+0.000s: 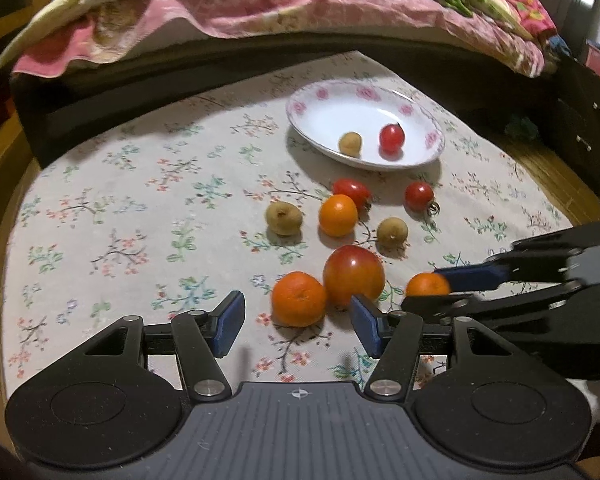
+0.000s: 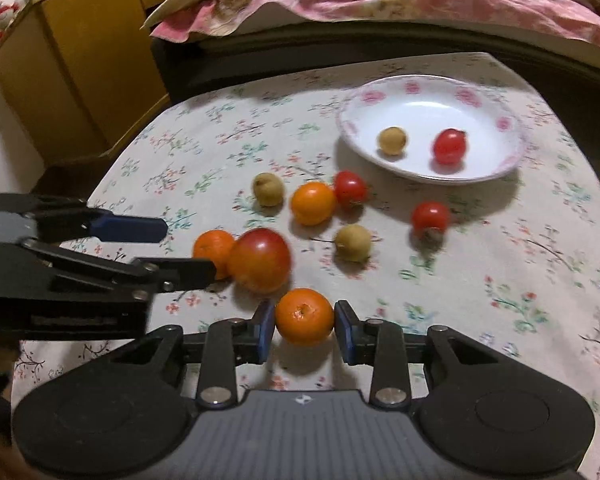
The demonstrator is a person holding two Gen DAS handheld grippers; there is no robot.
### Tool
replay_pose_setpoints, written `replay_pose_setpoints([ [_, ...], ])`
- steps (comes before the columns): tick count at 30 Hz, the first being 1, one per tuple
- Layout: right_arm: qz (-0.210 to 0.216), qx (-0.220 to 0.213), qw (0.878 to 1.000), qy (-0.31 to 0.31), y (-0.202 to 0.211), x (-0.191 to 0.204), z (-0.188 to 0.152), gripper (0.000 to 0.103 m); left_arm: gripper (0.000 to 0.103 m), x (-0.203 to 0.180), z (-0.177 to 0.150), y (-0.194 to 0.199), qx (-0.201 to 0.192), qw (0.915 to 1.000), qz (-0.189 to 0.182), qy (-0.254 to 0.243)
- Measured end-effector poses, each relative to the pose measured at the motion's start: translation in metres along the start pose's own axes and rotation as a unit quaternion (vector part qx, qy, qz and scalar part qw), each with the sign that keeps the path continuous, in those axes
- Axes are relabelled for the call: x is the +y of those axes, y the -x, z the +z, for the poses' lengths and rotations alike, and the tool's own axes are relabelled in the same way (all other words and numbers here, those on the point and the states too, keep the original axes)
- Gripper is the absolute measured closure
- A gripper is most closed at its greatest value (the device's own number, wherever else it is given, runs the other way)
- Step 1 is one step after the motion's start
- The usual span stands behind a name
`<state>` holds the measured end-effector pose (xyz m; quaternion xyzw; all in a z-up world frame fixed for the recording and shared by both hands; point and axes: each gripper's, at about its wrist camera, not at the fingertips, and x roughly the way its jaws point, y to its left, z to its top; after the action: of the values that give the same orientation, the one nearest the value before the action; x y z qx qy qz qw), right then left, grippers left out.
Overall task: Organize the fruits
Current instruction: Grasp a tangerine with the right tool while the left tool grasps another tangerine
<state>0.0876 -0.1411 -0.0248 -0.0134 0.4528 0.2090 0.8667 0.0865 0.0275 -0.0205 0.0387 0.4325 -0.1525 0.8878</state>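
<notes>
Right gripper [image 2: 305, 326] brackets small round orange mandarin [image 2: 305, 315] on floral tablecloth [image 2: 500, 272]; blue pads at both flanks, seemingly touching, firm squeeze not confirmed. Left gripper [image 1: 298, 322] spread wide, empty, near second mandarin [image 1: 298, 299] beside large red-orange tomato [image 1: 354, 276]. White flower-rimmed plate [image 2: 352, 128] well apart, holding brown longan-like fruit [image 2: 392, 141] and red cherry tomato [image 2: 450, 146]. Mandarin likely light, soft-skinned, round, prone to rolling; best gripped across widest middle, gentle pressure, avoiding bruising.
</notes>
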Motion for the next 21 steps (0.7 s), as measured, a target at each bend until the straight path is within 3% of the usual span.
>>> replay_pose_setpoints([
  [6,-0.002,0.006,1.000,-0.013,0.000,-0.008,0.000,0.067,0.037,-0.009,0.007,-0.012,-0.012,0.9999,-0.002,-0.012],
  [13,0.007,0.008,0.999,-0.032,0.006,-0.019,0.000,0.067,0.042,-0.012,0.003,-0.006,0.001,0.9987,-0.020,-0.047],
  [21,0.019,0.012,0.999,-0.028,0.005,-0.015,0.000,0.067,0.040,-0.011,0.002,-0.014,0.008,0.9963,0.011,-0.085],
])
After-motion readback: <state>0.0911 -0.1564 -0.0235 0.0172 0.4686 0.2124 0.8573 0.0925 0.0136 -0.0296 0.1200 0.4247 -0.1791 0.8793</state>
